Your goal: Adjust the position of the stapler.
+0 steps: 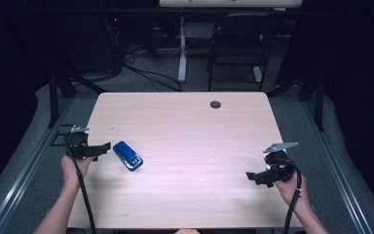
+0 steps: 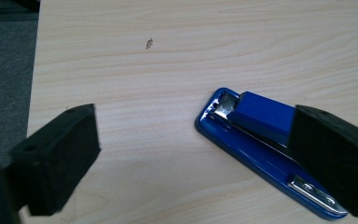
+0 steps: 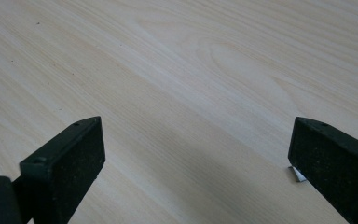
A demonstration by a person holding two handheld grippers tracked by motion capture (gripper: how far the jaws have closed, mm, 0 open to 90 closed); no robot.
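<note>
The blue stapler [image 1: 127,155] lay on the wooden table [image 1: 190,126] just beside the left gripper [image 1: 104,147], jaws wide apart, empty; the right gripper [image 1: 251,176] likewise gaped, holding nothing.

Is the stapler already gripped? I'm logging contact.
No: the left claw is open, and the stapler lies flat on the table, not between its jaws.

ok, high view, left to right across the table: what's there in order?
left gripper → blue stapler → cable hole in the table → right gripper.
</note>
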